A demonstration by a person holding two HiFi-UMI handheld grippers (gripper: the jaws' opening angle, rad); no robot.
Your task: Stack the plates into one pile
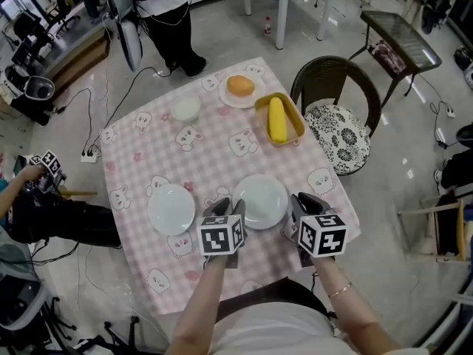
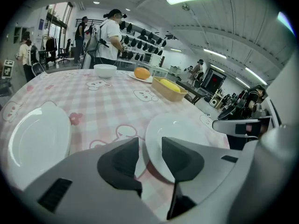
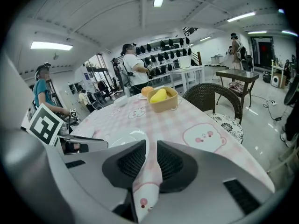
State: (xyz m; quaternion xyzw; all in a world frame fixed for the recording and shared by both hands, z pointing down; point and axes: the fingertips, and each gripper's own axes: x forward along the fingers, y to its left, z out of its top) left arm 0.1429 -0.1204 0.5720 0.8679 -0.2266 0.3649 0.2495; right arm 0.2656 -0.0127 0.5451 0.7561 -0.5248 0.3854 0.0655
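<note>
While you are holding both grippers low over the near edge of the table (image 1: pixel 140 154), the left gripper (image 1: pixel 228 207) is sitting released, its jaws standing apart with a clear gap between them. In the left gripper view, the left gripper (image 2: pixel 149 143) is pointing at the near left rim of the right plate (image 2: pixel 187 134), and that rim is showing through the gap; you cannot tell from any view whether a jaw is touching it. The right plate (image 1: pixel 261 201) is lying flat on the pink checked cloth (image 1: pixel 214 154), between your two grippers. The left plate (image 1: pixel 171 208) is lying flat to its left, apart from it and just left of the left gripper. The right gripper (image 1: pixel 307 200) is hovering just right of the right plate. In the right gripper view, the right gripper (image 3: pixel 150 146) is showing its jaws drawn close with a narrow gap, grasping nothing, and only the cloth is appearing through that gap. On the far half of the table, a white bowl (image 1: pixel 186 109) is standing to the left, an orange (image 1: pixel 240 86) is resting on a small plate (image 1: pixel 225 97), and a yellow tray (image 1: pixel 290 111) holding a yellow item is sitting at the far right edge. A wicker chair (image 1: pixel 336 87) is standing just right of the table.
</note>
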